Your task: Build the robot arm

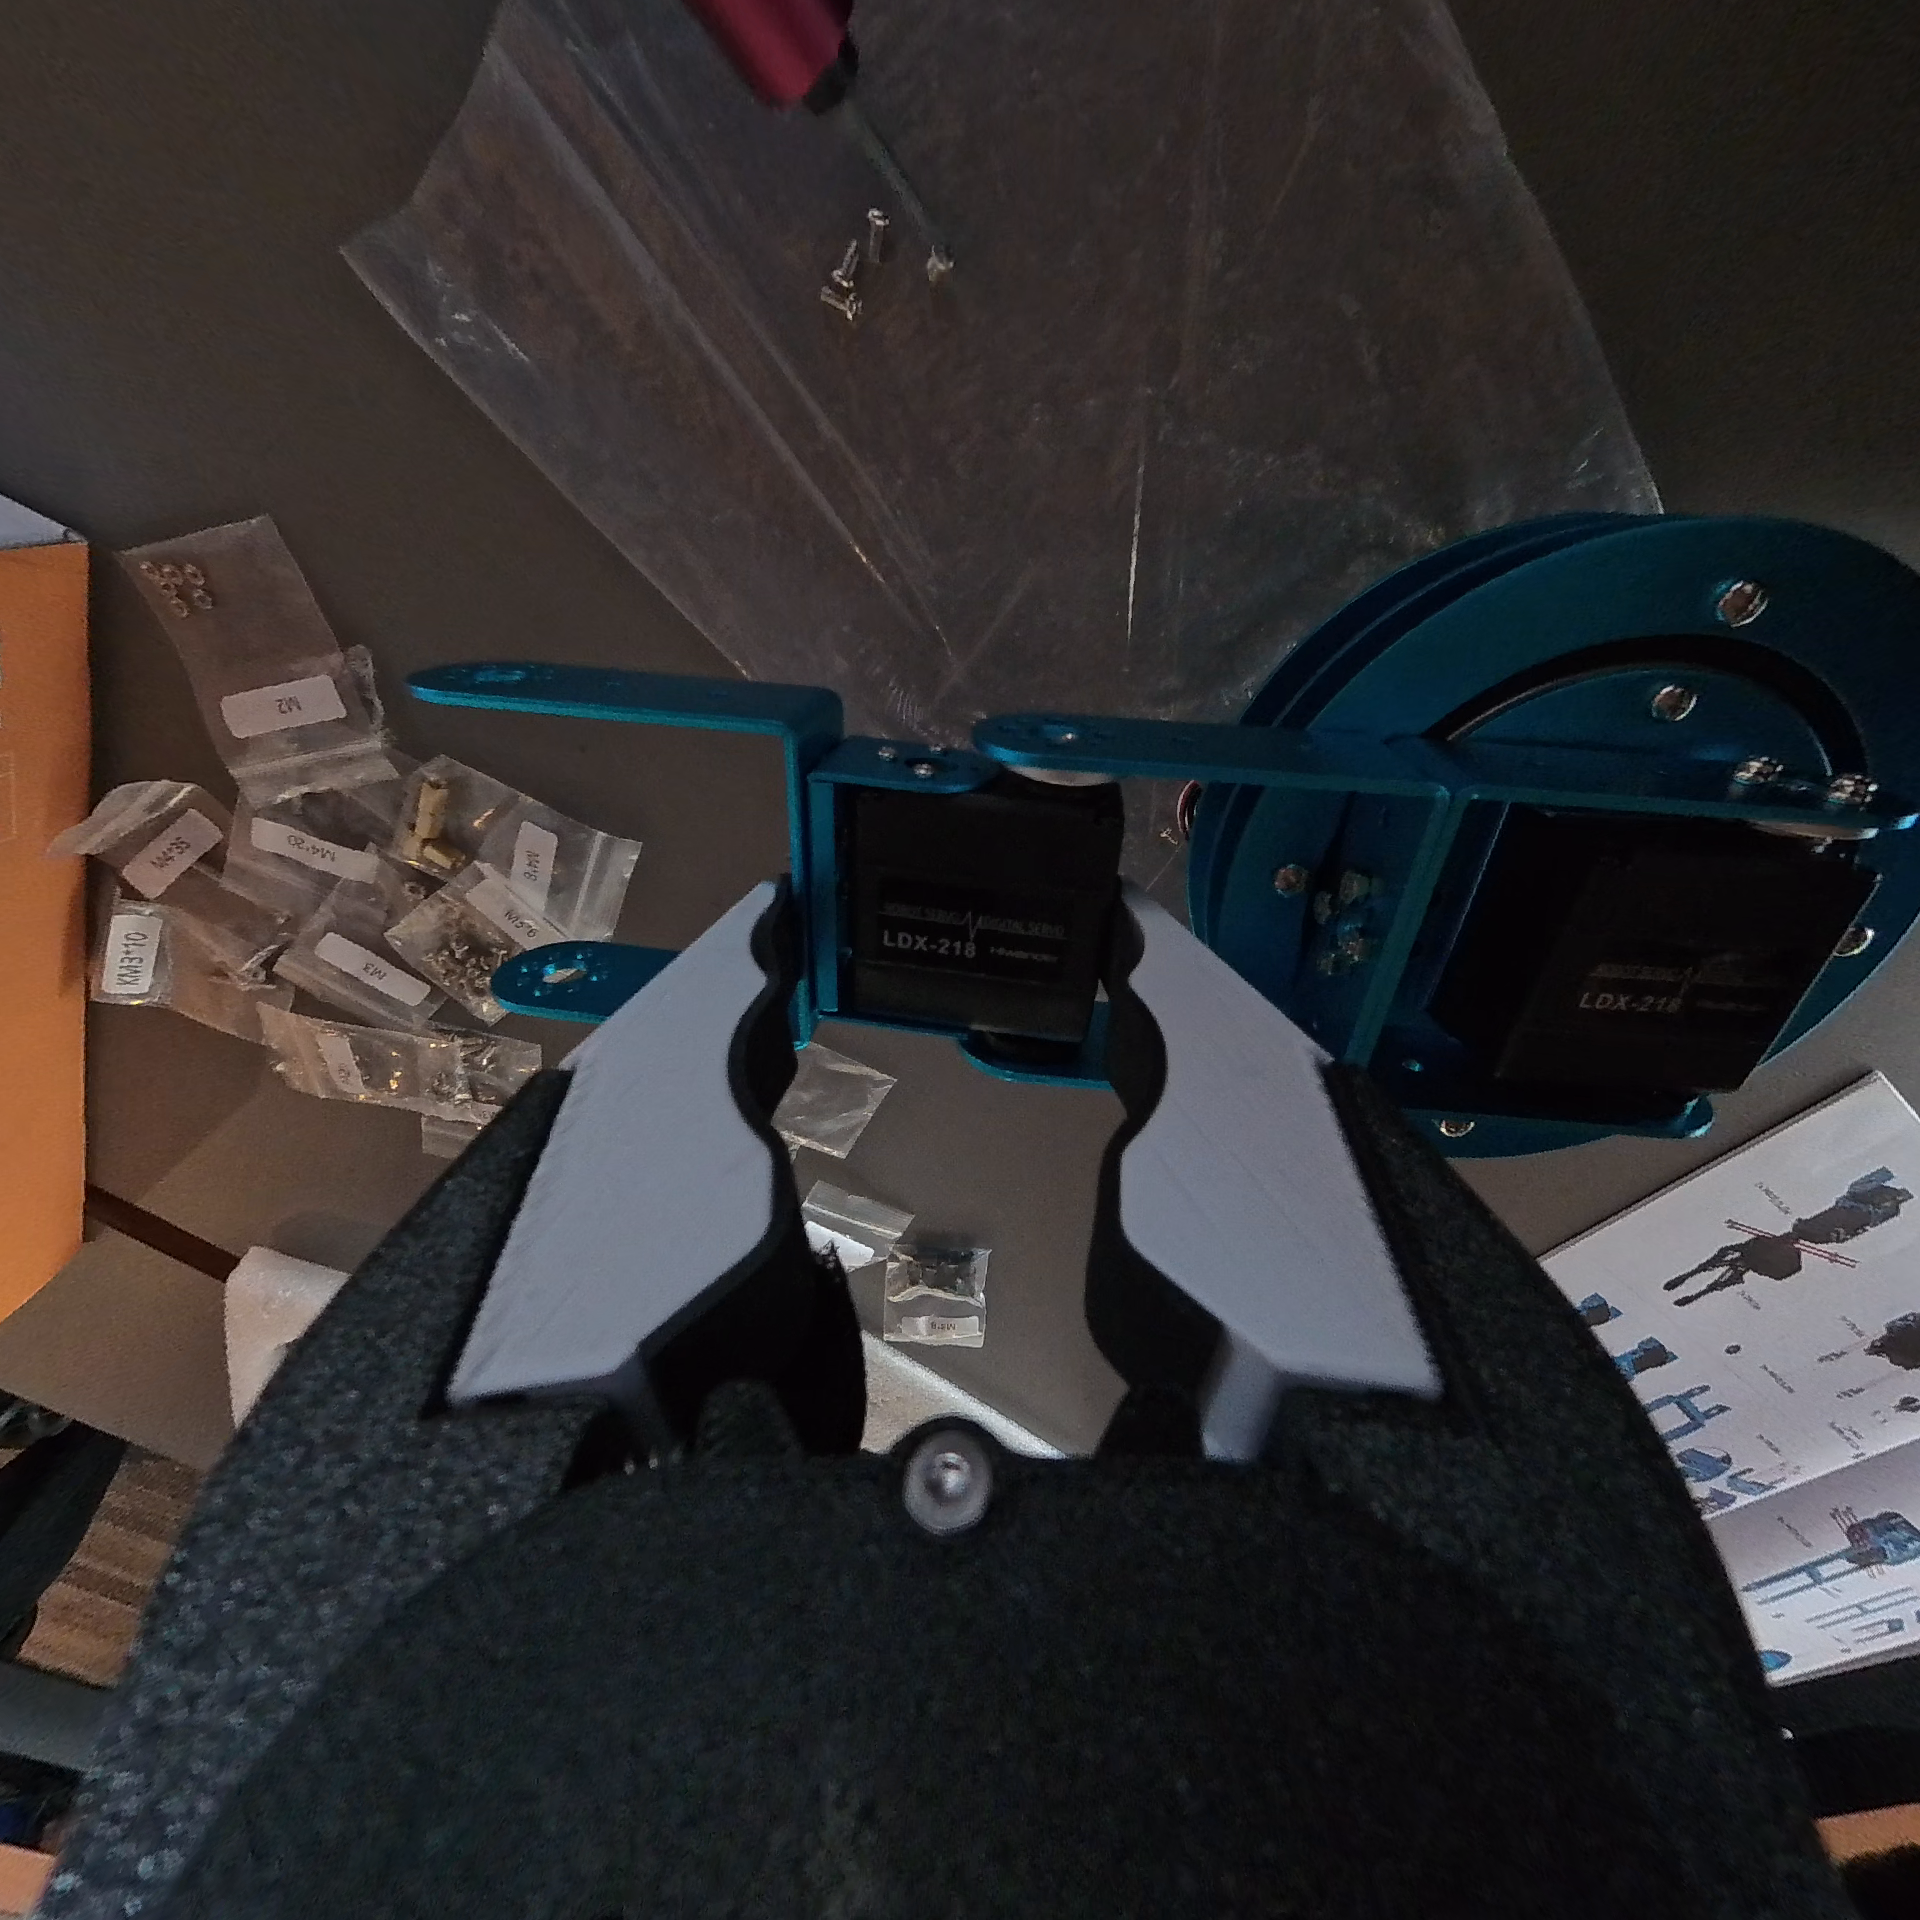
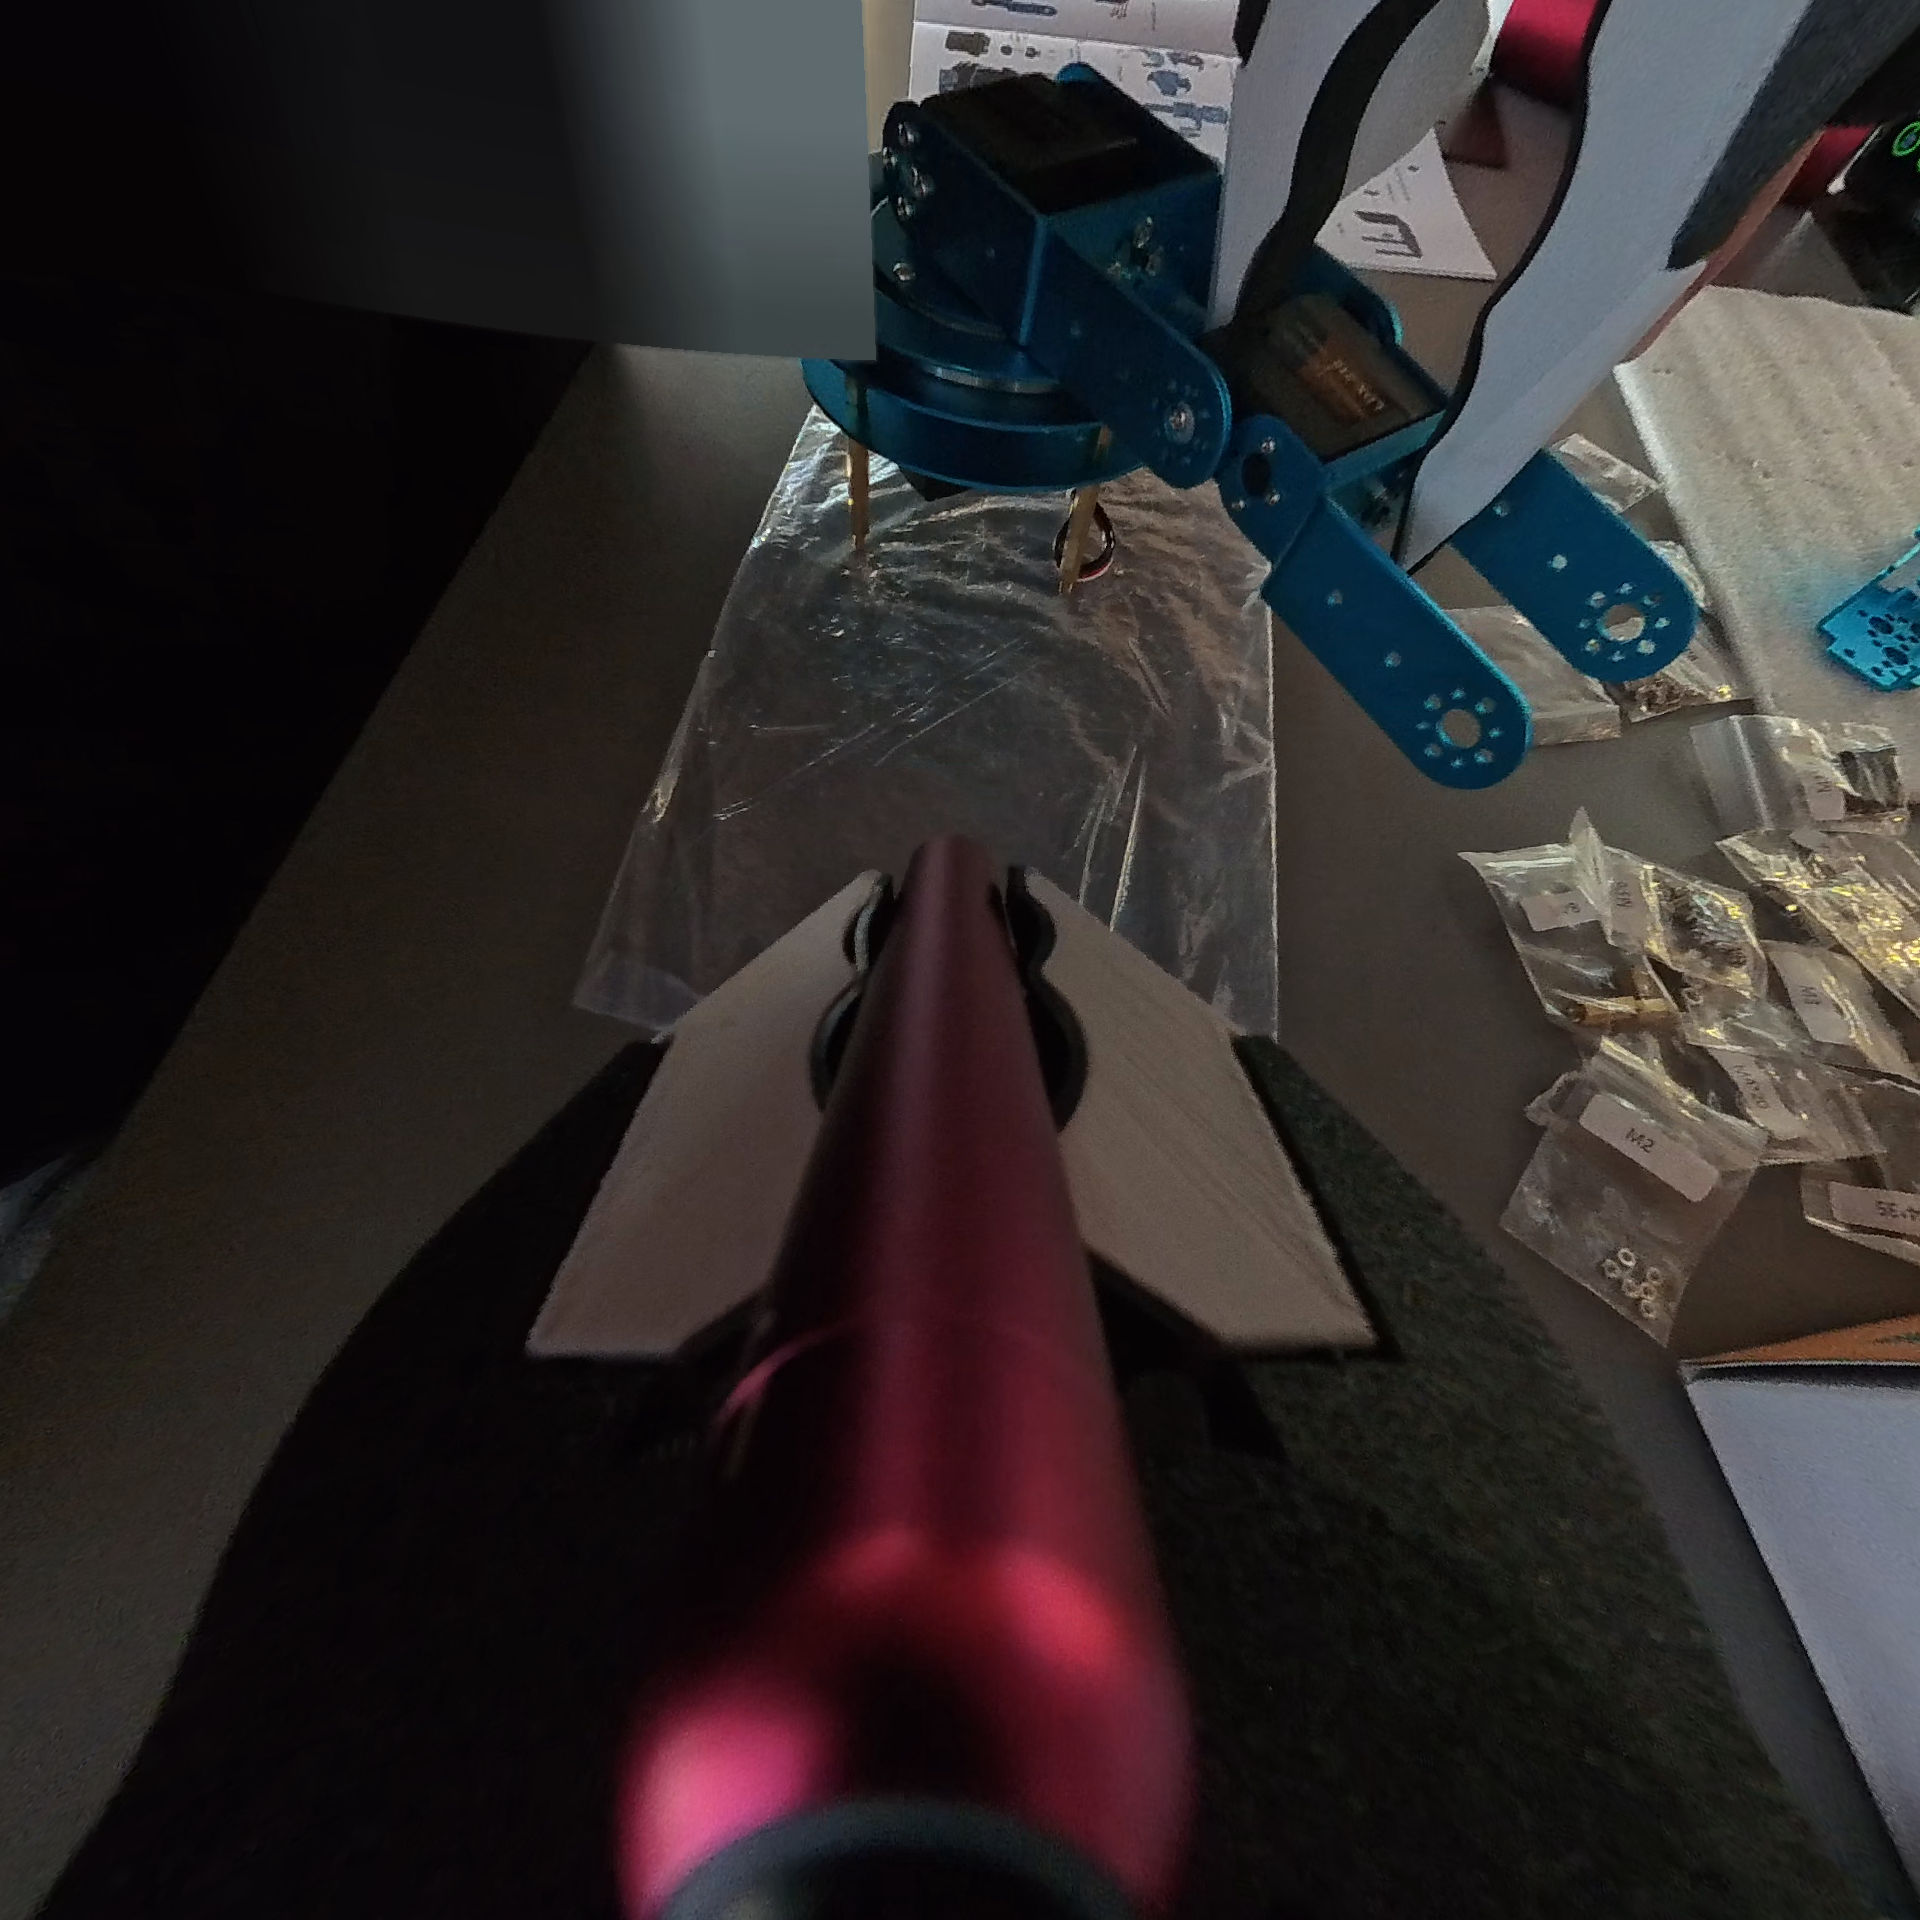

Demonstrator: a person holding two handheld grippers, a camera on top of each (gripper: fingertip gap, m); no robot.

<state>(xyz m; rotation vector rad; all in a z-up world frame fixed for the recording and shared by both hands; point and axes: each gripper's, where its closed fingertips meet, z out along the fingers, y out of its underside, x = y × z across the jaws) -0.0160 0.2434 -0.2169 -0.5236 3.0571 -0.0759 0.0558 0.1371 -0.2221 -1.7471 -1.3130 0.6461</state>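
Magenta screwdriver handle (image 2: 935, 1299) fills the right wrist view; right tool (image 2: 951, 904) is clamped on it, shaft aimed fwd over the clear plastic sheet (image 2: 935, 707), likely so the tip stays steady. Left tool (image 1: 951, 935) has its fingers either side of a black servo (image 1: 971, 914) in a blue bracket (image 1: 623, 694), gripping it, prob. to brace the blue arm assembly.

Left view alone shows the round base plate (image 1: 1538, 582) face-on, loose screws (image 1: 857, 265) on the sheet, and the driver's tip end. Right view alone shows brass standoffs (image 2: 860, 488) under the base. Labelled hardware bags (image 1: 343, 894), a manual (image 1: 1756, 1351) and an orange box (image 1: 42, 914) lie around on the worktop.
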